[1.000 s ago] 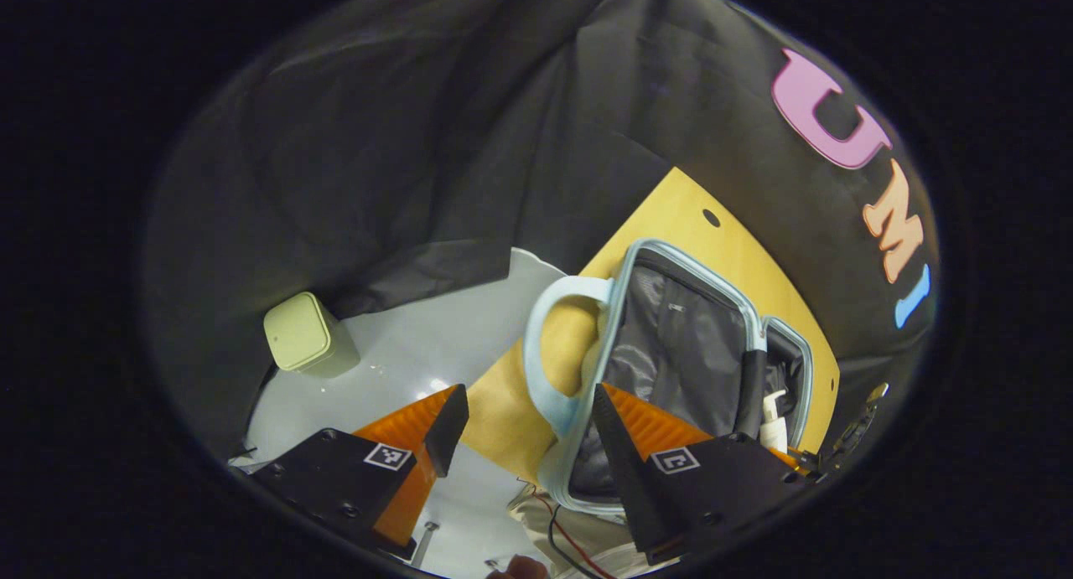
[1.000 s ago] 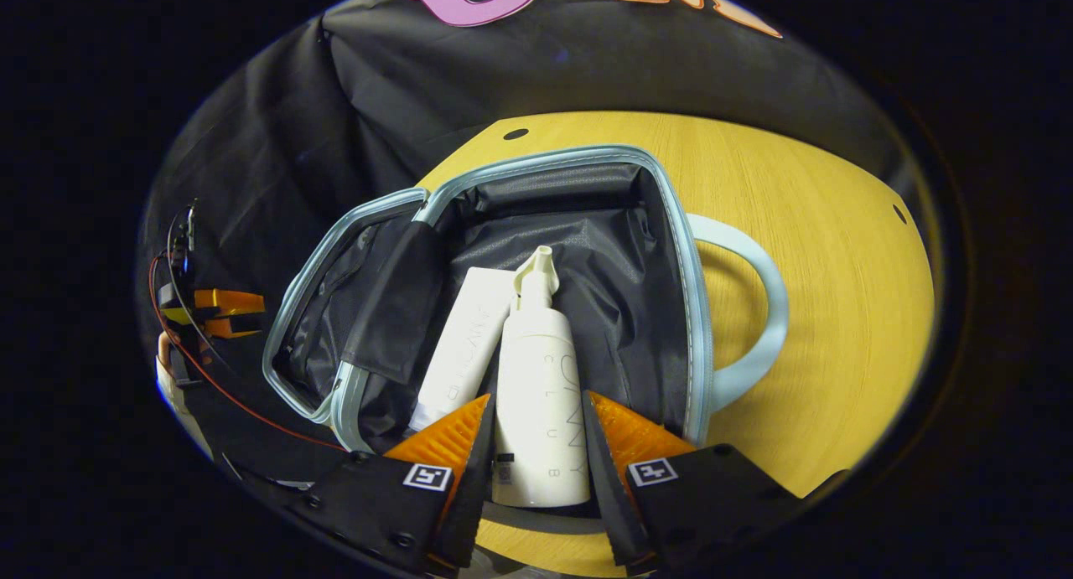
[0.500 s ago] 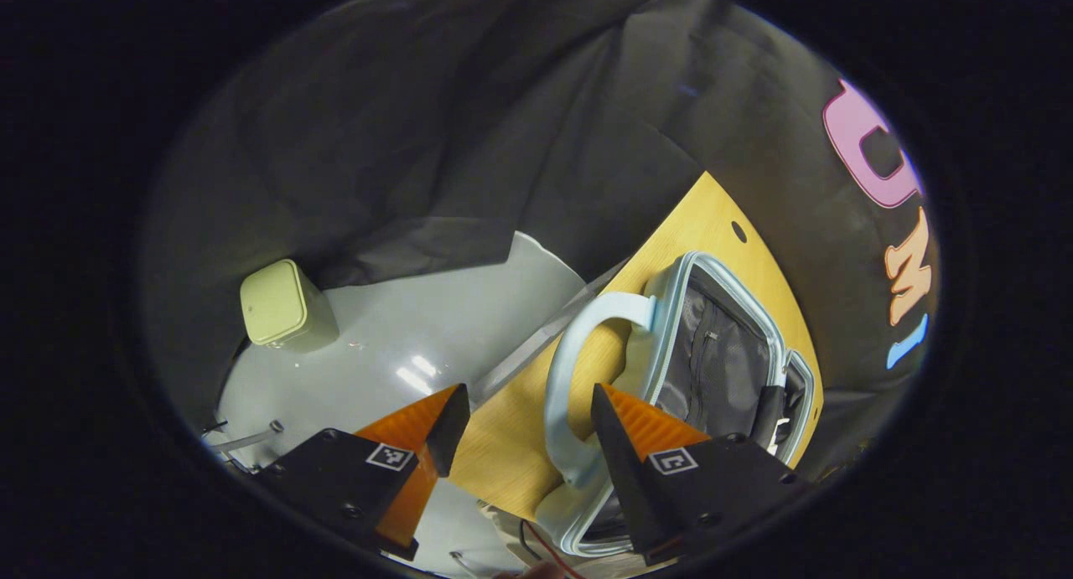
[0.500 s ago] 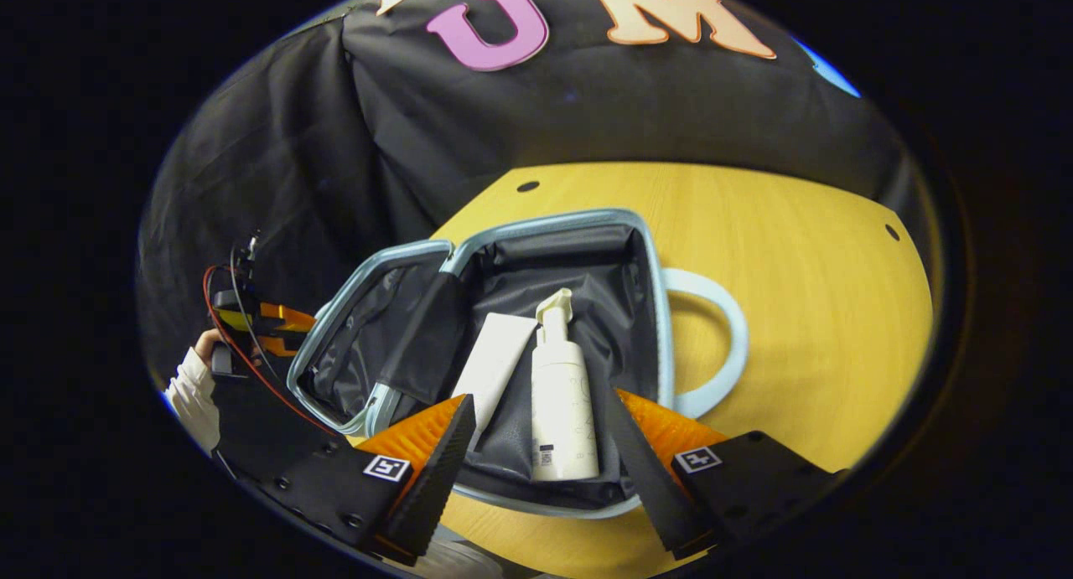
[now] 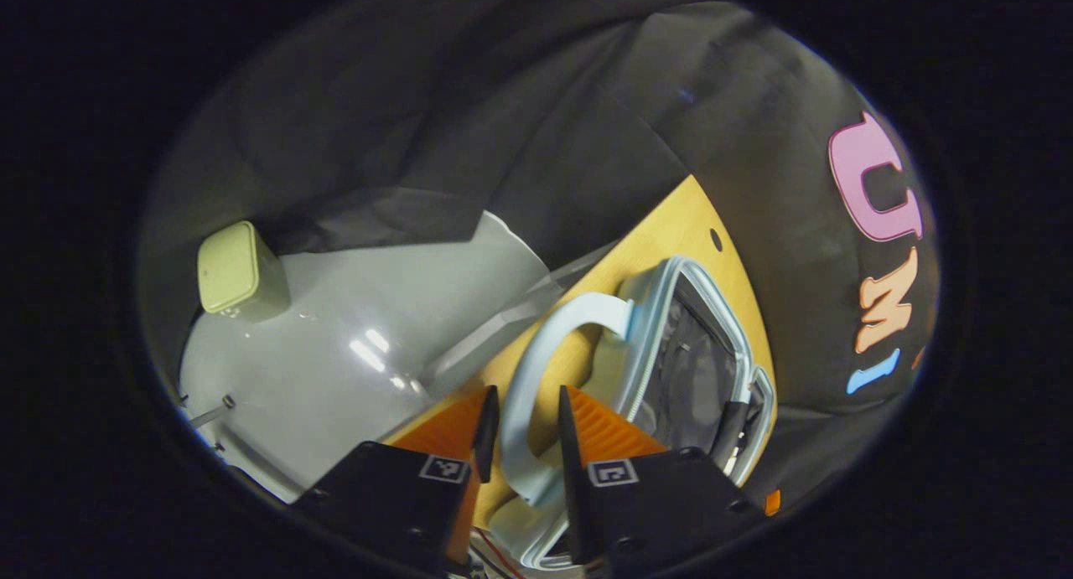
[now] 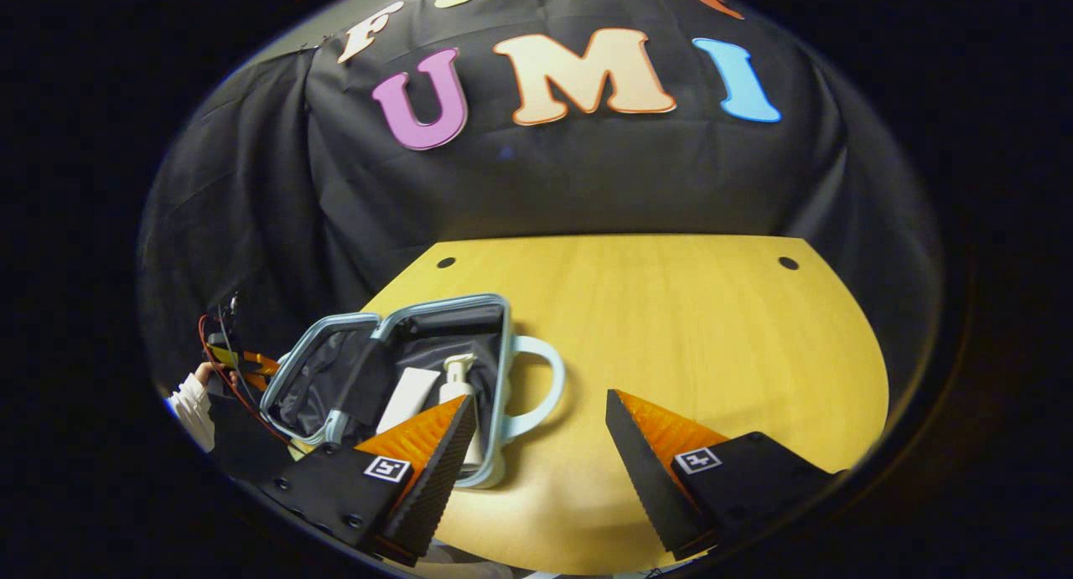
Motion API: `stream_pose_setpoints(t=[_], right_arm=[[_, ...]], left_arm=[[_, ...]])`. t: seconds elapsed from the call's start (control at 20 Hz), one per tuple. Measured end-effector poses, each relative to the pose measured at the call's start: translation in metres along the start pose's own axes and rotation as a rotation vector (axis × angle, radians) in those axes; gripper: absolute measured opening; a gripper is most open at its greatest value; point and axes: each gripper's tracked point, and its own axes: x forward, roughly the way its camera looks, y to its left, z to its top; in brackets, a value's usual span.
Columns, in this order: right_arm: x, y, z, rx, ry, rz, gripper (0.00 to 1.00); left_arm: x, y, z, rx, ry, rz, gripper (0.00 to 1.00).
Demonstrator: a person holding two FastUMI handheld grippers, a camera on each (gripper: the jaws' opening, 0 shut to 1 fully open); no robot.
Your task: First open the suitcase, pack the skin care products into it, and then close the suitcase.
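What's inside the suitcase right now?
In the suitcase: a white tube and a pump bottle side by side. The right finger covers their lower ends.

The left tongs point(image 5: 521, 424) have two wedge-shaped orange fingers point(image 5: 597, 418) with ribbed faces and black inner pads, each set on a black block with a small square black-and-white marker and dark screws. The right tongs point(image 6: 536, 445) are built the same: ribbed orange wedges, saw-toothed black pad edges, black mounts with square markers and screw heads. In the right gripper view, a white sleeve point(image 6: 191, 403) shows by red and black cables point(image 6: 220, 353).
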Motion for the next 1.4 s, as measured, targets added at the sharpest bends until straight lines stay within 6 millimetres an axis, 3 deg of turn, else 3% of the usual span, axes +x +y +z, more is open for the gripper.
stream_pose_setpoints(t=[0.05, 0.15, 0.2, 0.4, 0.6, 0.7, 0.95, 1.0, 1.05, 1.15, 1.2, 1.25, 1.4], right_arm=[[-0.003, -0.008, 0.0, 0.014, 0.002, -0.012, 0.93], [-0.007, -0.021, -0.002, 0.017, -0.003, -0.039, 0.98], [-0.009, -0.023, -0.003, 0.01, -0.003, -0.047, 0.98], [-0.011, -0.019, -0.008, -0.006, 0.008, -0.04, 0.98], [-0.007, -0.012, -0.009, -0.052, 0.005, -0.022, 0.98], [-0.008, -0.008, -0.007, -0.062, -0.001, -0.014, 0.98], [-0.011, -0.009, -0.005, -0.047, -0.005, 0.014, 0.94], [-0.011, -0.012, -0.005, -0.044, -0.008, 0.018, 0.98], [-0.013, -0.016, -0.004, -0.041, -0.011, 0.023, 0.94], [-0.016, -0.024, -0.001, -0.036, -0.019, 0.03, 0.98], [-0.018, -0.029, 0.0, -0.036, -0.022, 0.032, 0.94], [-0.02, -0.033, 0.001, -0.034, -0.023, 0.036, 0.98], [-0.028, -0.05, 0.0, -0.024, -0.027, 0.043, 0.94]], left_arm=[[0.005, 0.006, -0.001, 0.022, 0.006, 0.019, 0.24], [0.004, 0.009, -0.001, 0.039, 0.003, 0.039, 0.23], [0.004, 0.007, -0.002, 0.031, -0.003, 0.031, 0.08], [0.0, 0.002, -0.001, 0.049, -0.002, 0.023, 0.01], [-0.014, -0.012, 0.005, 0.124, -0.015, 0.061, 0.04], [-0.032, -0.032, 0.012, 0.158, -0.035, 0.064, 0.03], [-0.086, -0.107, 0.021, 0.262, -0.087, 0.014, 0.03], [-0.097, -0.124, 0.02, 0.292, -0.101, 0.008, 0.04], [-0.105, -0.144, 0.018, 0.321, -0.11, 0.001, 0.04], [-0.117, -0.173, 0.01, 0.383, -0.132, 0.0, 0.04], [-0.123, -0.185, 0.004, 0.409, -0.146, 0.002, 0.04], [-0.127, -0.199, -0.002, 0.432, -0.148, 0.006, 0.04], [-0.136, -0.226, -0.022, 0.454, -0.159, 0.032, 0.04]])
